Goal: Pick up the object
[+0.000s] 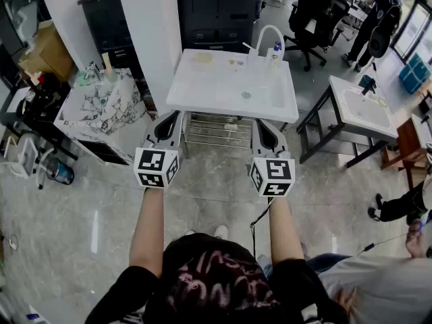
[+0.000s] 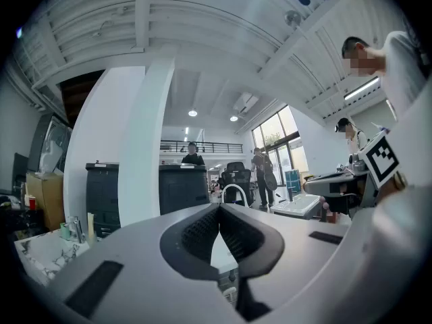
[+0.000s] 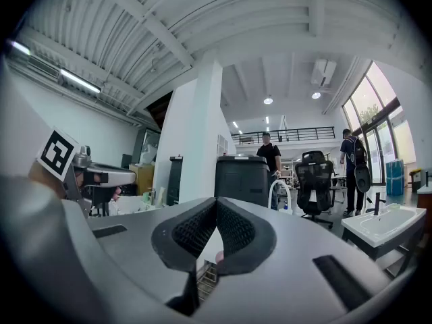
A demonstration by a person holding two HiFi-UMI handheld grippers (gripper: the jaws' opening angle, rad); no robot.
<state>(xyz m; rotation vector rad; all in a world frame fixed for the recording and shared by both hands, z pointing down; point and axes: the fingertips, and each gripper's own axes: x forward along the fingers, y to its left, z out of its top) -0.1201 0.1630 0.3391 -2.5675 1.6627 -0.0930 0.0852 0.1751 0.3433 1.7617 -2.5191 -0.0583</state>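
Left gripper (image 2: 219,206) and right gripper (image 3: 216,201): jaws closed tip to tip, empty, near the white sink (image 1: 202,86).

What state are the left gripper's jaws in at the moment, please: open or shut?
Shut: the left gripper has its ribbed pads meeting at the tips, with nothing between them.

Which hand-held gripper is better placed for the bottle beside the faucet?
Right: the right hand-held gripper is below the bottle's corner of the sink; the left hand-held gripper is farther across. Both are shut, empty.
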